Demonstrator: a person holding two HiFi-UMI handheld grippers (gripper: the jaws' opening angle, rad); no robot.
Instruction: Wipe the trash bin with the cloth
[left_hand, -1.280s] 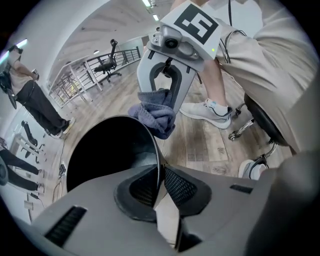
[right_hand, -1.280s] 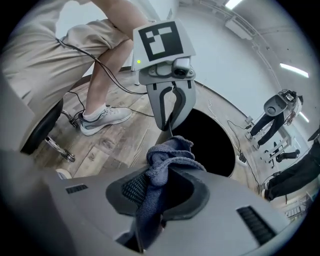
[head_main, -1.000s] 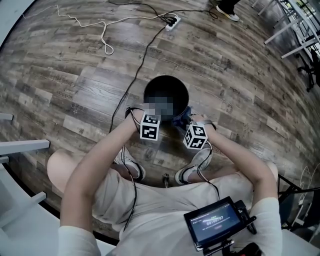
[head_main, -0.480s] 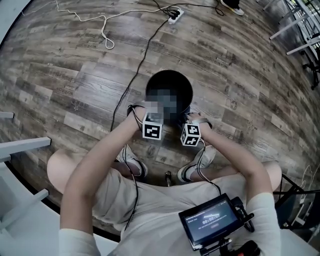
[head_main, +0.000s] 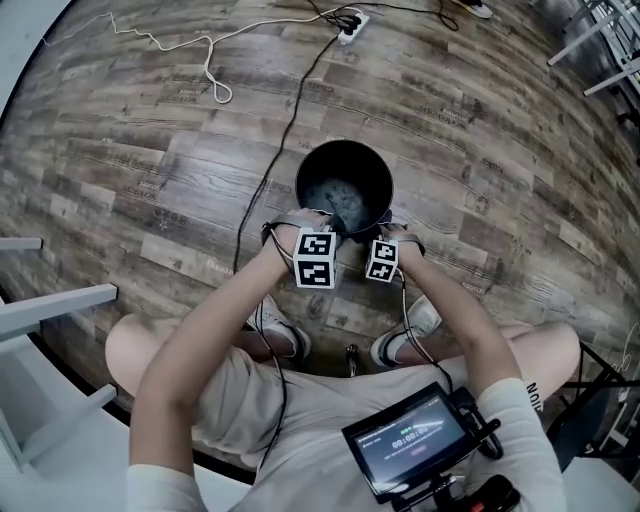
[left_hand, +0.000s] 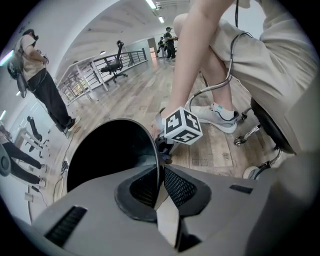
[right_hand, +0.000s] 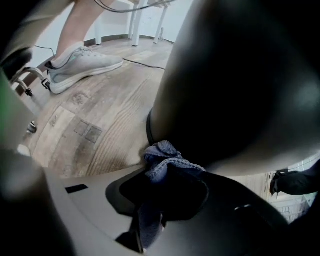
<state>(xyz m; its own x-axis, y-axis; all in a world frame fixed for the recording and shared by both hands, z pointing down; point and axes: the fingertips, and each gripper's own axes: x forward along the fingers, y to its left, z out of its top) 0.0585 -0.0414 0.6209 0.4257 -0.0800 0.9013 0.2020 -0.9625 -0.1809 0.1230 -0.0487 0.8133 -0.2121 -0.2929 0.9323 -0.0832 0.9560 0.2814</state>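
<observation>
Head view: trash bin (head_main: 375, 172), open floor (head_main: 480, 130) past far rim. L gripper (left_hand: 159, 175) pinching near rim; R gripper (right_hand: 167, 187) clamping cloth (right_hand: 161, 156) vs outer wall.

The trash bin (head_main: 303, 172) stands on the floor (head_main: 150, 160), just beyond the person's two shoes (head_main: 283, 338). The left gripper (left_hand: 159, 182) sits on the bin's near rim, one jaw inside and one outside. Just to its right, the right gripper (right_hand: 160, 197) is low outside the bin's near wall, with the cloth (right_hand: 162, 159) between its jaws and against that wall. A power strip (head_main: 350, 22) lies near the floor's far edge, and its cable (head_main: 285, 120) passes left of the bin.
</observation>
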